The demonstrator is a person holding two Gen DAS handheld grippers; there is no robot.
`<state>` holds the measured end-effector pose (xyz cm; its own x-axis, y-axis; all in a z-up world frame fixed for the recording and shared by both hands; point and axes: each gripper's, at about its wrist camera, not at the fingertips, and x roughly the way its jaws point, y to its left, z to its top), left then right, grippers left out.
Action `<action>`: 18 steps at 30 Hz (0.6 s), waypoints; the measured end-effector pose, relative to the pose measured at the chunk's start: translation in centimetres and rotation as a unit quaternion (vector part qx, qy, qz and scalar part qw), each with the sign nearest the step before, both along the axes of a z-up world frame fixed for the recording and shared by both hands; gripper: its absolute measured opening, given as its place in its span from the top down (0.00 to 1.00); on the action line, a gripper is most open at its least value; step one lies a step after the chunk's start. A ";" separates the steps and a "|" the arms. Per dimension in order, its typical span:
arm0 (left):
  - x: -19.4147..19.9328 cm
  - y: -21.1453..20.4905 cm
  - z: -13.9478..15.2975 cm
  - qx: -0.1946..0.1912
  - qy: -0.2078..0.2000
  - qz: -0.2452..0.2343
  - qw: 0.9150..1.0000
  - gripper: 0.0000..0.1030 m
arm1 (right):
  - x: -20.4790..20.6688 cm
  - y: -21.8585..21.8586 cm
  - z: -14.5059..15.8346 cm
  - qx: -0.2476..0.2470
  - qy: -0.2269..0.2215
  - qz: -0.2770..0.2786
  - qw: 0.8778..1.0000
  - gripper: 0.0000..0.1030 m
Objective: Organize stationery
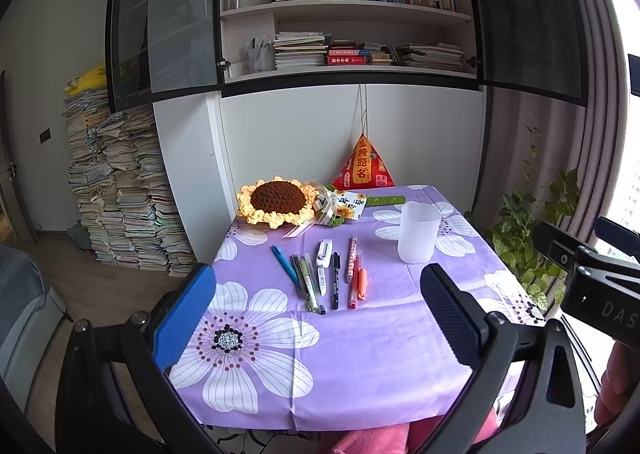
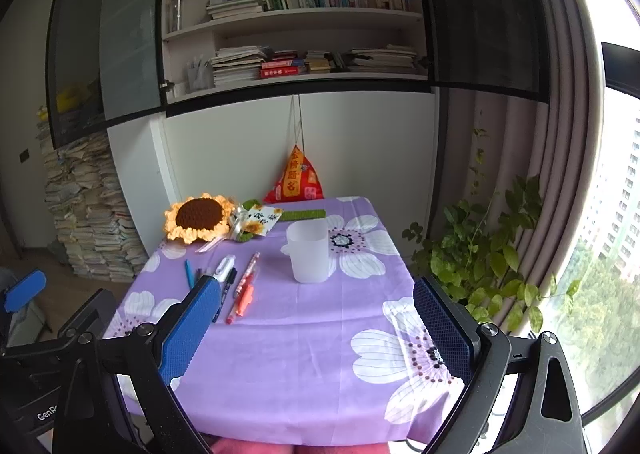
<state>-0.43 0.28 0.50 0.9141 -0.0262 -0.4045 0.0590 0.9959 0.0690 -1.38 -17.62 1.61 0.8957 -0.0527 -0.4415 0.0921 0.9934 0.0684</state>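
Several pens [image 1: 320, 278] lie side by side on the purple flowered tablecloth [image 1: 360, 354], among them a blue pen [image 1: 285, 263], a black marker [image 1: 335, 278], a white correction tape [image 1: 324, 253] and an orange highlighter [image 1: 362, 283]. A frosted white cup [image 1: 418, 232] stands upright to their right. My left gripper [image 1: 316, 318] hovers open over the near cloth, nothing between its fingers. In the right wrist view the pens [image 2: 236, 286] lie left of the cup [image 2: 310, 251], and my right gripper [image 2: 316, 334] is open and empty near the front edge.
A crocheted sunflower [image 1: 276, 200], a small card with ribbon [image 1: 348, 208] and a red triangular pouch [image 1: 362, 168] sit at the table's back. A leafy plant [image 2: 488, 254] and curtain stand to the right. Tall paper stacks [image 1: 116, 190] rise on the left floor.
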 end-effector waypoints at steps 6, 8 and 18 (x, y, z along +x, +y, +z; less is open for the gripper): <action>0.1 -0.1 -0.1 0.005 0.000 -0.002 1.000 0.02 | 0.2 0.1 -0.2 0.002 0.003 -0.003 1.000 0.06; 0.2 -0.1 -0.2 0.004 0.002 0.001 1.000 0.02 | 0.2 0.1 -0.2 0.003 0.002 -0.003 1.000 0.06; 0.9 0.1 -0.4 0.003 0.012 0.004 1.000 0.02 | 0.6 0.0 -0.6 0.005 0.008 -0.004 1.000 0.06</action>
<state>0.47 0.37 0.06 0.9041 -0.0158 -0.4271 0.0522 0.9959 0.0735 -0.75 -17.57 0.99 0.8885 -0.0555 -0.4555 0.1009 0.9920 0.0760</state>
